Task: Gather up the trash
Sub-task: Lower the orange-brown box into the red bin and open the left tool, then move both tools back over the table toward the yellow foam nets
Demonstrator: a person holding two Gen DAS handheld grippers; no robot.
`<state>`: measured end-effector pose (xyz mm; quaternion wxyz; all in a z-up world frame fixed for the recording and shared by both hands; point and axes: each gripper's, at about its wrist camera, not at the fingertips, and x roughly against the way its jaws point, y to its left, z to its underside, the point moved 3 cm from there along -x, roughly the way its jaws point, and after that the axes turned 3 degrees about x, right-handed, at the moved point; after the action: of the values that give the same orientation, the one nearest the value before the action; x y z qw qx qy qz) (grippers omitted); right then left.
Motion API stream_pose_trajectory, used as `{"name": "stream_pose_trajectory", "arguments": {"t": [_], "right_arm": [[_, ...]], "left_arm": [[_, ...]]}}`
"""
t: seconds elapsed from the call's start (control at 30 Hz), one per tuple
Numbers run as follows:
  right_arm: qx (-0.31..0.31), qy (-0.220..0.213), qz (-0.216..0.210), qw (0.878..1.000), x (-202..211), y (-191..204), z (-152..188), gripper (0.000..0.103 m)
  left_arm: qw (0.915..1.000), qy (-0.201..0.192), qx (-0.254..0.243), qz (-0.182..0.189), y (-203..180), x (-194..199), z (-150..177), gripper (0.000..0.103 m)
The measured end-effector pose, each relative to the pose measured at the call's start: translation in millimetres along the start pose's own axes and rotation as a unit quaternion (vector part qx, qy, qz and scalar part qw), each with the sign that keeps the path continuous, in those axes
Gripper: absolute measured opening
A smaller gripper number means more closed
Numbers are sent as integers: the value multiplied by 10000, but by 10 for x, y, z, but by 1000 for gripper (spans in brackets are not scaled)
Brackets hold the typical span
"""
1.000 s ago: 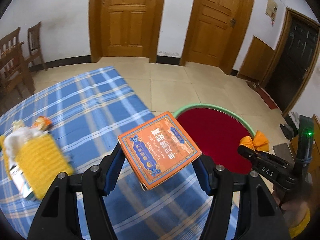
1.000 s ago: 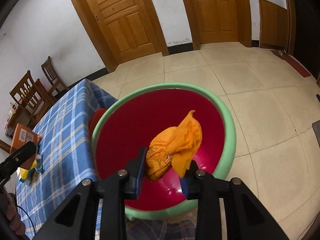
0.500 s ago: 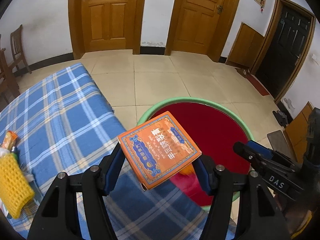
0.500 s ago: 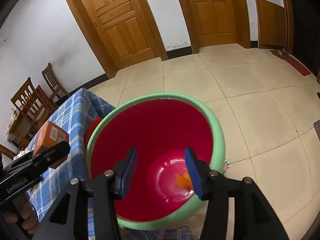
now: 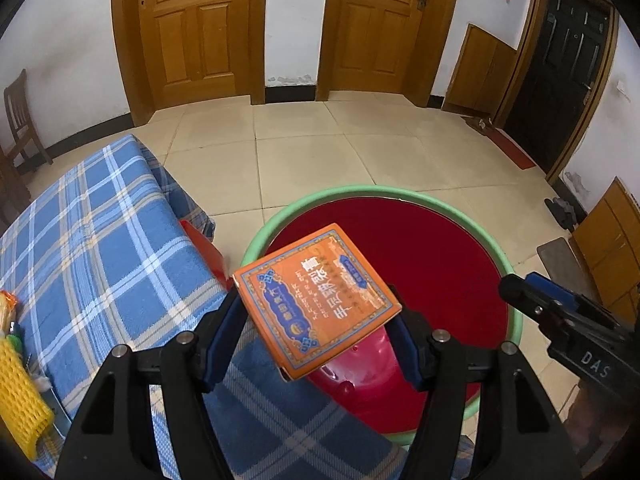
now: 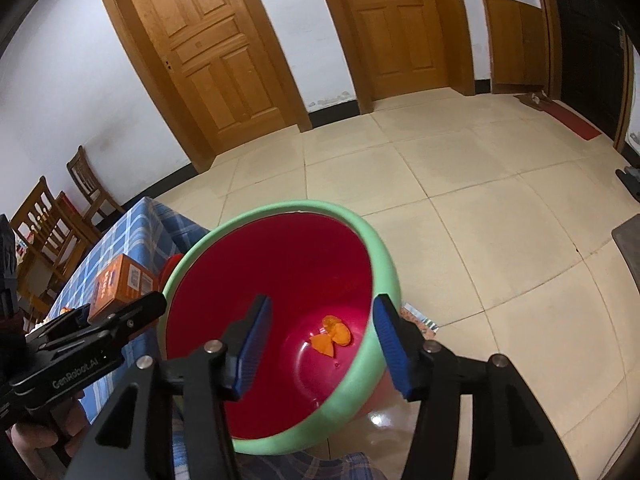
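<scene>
Since a second ago the orange wrapper (image 6: 334, 334) has left the right tool (image 6: 322, 350) and now lies at the bottom of the red bin (image 5: 448, 264), while the left tool (image 5: 316, 344) has carried its orange box (image 5: 316, 300) from above the blue plaid surface (image 5: 100, 264) to partly over the bin's green rim. Left of the bin, yellow foam netting (image 5: 18, 392) lies on the surface near its edge. The left tool is clenched on the box, pads pressing two opposite edges, the box tilted. Above the bin, the right tool's jaws are opening with nothing between them.
</scene>
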<state>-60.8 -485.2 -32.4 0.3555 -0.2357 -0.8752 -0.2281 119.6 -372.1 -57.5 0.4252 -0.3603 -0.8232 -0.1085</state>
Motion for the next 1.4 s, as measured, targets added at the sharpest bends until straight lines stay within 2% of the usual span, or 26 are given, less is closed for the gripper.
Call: {"name": "stream_pose_trajectory", "arguments": {"t": [0.23,0.57,0.83,1.4], "right_arm": [[-45,-47,86,9999,39,-26,-5,62],[-67,-39,64,9999,92,22,8,66],[24,-77,-38,10000,192,129,37,68],[340,-129,-367,9987,343,577,106,71]], "left_arm": [[9998,-56,-20,-210,3,37,-9,78],[9995,-138,120,-255,120,203,22,78],[9980,-210,462,-380,337,405,106,78],[9896,-606,1018,-811,833,1010,270,78]]}}
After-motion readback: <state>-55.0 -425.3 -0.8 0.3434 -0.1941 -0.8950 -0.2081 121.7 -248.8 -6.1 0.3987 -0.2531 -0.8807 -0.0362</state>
